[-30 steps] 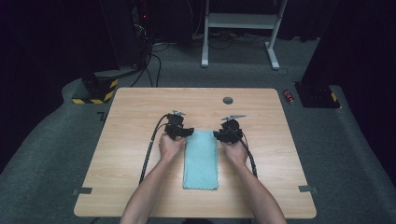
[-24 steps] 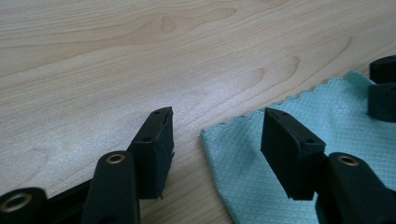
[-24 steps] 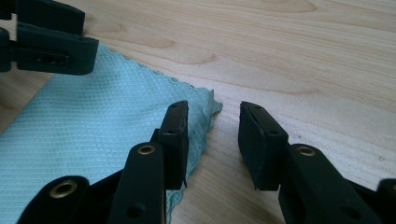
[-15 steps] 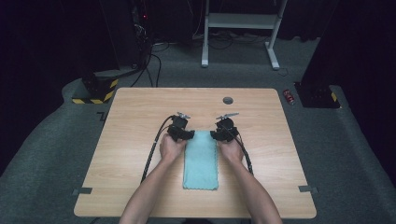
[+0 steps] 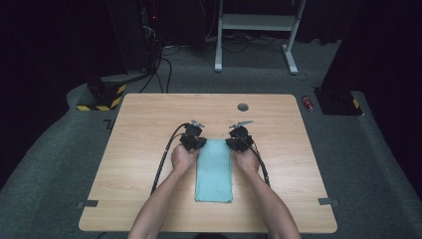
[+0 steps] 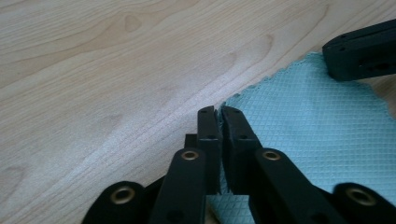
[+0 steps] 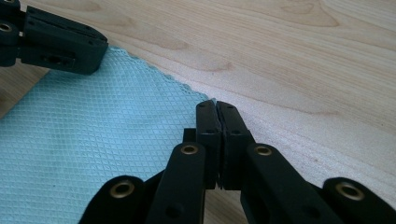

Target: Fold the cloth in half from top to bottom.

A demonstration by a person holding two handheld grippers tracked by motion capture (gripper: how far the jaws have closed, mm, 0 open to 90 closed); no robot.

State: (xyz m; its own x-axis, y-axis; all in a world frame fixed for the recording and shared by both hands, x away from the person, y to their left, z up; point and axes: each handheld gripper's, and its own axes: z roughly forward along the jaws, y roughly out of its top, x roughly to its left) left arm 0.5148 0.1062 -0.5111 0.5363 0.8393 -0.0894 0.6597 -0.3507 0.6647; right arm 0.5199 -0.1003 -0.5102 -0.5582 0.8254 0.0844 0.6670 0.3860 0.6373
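Teal cloth (image 5: 214,169) lies flat mid-table (image 5: 149,114), folded into a narrow strip with its long axis running away from the person. Both grippers sit at its far end, one per corner.

Left gripper (image 6: 218,112): jaws pinched together on the far-left corner, a sliver of scalloped edge visible between the tips. Right gripper (image 7: 216,106): jaws fully closed on the far-right corner, cloth edge just at the tips; looks gripped, but the bite is shallow. In the high view the left gripper (image 5: 193,138) and right gripper (image 5: 239,137) line up level across the cloth's short edge, hands low on the table.

Step in hand, my read: corners grasped, about to make the next fold. Far edge likely gets lifted and carried toward the person to halve the strip.

Next move needs:
- lift both corners together, same height, so the edge stays straight
- keep spacing equal to cloth width, no slack or stretch
- bring far edge down onto the near edge, align scalloped hems

Risk: shallow bite on the right corner could slip on lift. Grey grommet (image 5: 243,107) in the table is well clear.
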